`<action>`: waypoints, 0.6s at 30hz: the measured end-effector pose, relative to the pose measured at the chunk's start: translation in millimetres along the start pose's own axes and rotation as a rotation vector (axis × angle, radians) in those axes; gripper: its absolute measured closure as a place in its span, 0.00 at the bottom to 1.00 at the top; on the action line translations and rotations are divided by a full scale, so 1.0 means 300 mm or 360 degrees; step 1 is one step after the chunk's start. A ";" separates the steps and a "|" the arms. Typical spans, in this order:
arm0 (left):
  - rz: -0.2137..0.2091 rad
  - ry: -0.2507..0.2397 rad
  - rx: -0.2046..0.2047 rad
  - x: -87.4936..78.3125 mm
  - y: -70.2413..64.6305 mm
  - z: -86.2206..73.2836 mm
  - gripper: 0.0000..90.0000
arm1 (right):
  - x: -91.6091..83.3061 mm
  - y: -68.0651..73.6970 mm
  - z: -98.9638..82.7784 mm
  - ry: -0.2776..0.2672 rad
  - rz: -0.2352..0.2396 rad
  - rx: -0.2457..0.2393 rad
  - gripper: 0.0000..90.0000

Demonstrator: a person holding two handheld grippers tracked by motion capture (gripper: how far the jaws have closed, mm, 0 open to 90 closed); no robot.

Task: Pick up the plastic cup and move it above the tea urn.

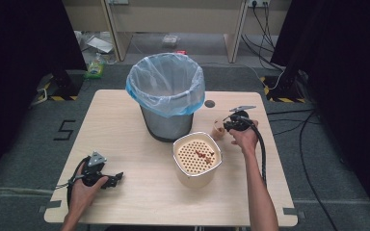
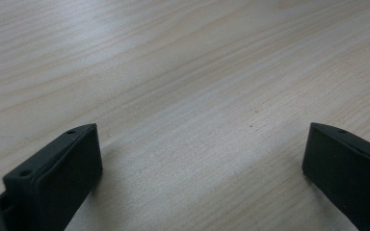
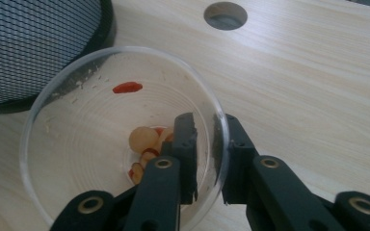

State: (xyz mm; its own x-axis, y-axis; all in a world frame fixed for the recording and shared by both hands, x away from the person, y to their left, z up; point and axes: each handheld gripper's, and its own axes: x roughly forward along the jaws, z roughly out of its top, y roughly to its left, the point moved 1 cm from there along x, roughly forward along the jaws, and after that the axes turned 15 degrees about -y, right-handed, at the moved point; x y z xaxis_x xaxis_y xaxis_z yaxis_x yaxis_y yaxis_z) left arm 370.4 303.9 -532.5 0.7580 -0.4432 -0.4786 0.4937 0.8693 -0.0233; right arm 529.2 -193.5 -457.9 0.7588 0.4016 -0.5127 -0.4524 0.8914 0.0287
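The clear plastic cup (image 3: 120, 139) stands on the table (image 1: 125, 125) just right of the mesh wastebasket (image 1: 166, 96) and behind the strainer bowl (image 1: 197, 156). It holds a few beige and red food scraps at the bottom; one red bit sticks to the wall. The right gripper (image 3: 204, 144) pinches the cup's rim, one jaw inside, one outside. Risk: the thin wall may flex and slip, or the cup may tilt and spill. The left gripper (image 2: 202, 159) rests open on bare tabletop.
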 end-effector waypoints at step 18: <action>-0.0001 0.0000 0.0002 0.001 0.000 0.000 0.00 | -0.109 0.005 0.063 -0.0290 -0.0114 -0.0236 0.97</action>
State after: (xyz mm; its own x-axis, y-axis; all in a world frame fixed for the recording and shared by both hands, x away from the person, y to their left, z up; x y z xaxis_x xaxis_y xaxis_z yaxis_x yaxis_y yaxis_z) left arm 370.6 304.0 -532.5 0.7576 -0.4439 -0.4785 0.4947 0.8688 -0.0227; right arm 512.4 -201.3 -425.0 0.8574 0.3818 -0.3451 -0.4480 0.8837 -0.1352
